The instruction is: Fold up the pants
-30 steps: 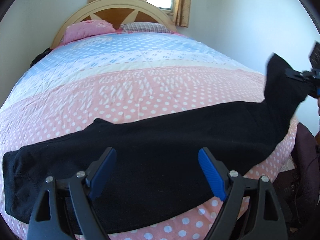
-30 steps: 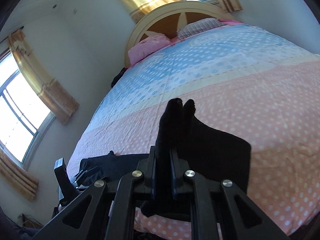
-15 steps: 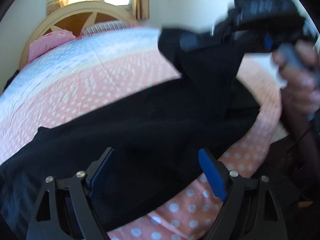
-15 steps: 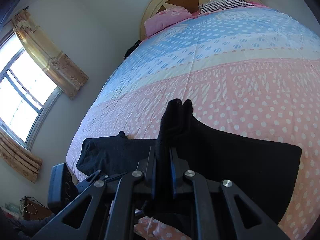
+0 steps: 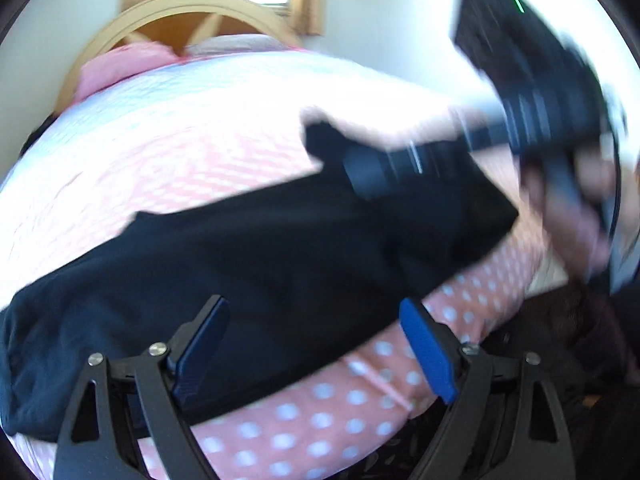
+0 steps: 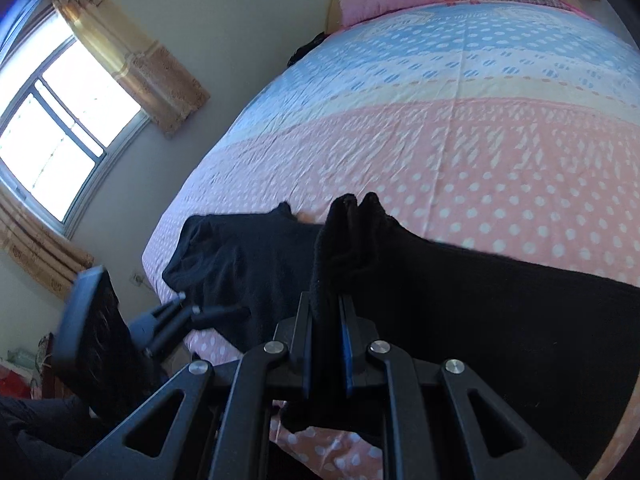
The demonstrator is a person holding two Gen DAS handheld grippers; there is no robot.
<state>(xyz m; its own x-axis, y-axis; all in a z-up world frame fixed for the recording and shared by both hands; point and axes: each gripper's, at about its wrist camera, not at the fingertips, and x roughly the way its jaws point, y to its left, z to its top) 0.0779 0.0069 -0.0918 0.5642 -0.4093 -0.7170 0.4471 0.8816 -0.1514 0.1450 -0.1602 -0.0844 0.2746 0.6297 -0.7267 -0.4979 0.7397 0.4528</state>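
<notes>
While right gripper (image 6: pixel 326 344) fingers pinch pants (image 6: pixel 460 312) hem, left gripper (image 5: pixel 314 344) fingers opening wide, empty.

Daylight from the window (image 6: pixel 52 136) overexposes the bed (image 5: pixel 168 160) in the heavily motion-blurred left wrist view, while the right wrist view is sharper, with fisheye bending and dark corners in both.

Black pants (image 5: pixel 248 264) are seen on a bedspread (image 6: pixel 460 128) banded in pink with white dots, cream, and blue. A pink pillow (image 6: pixel 384 0) and yellow-brown curtains (image 6: pixel 132 60) are shown. Blue pads (image 5: pixel 424 356) are borne by the black left claw (image 5: pixel 316 344).
</notes>
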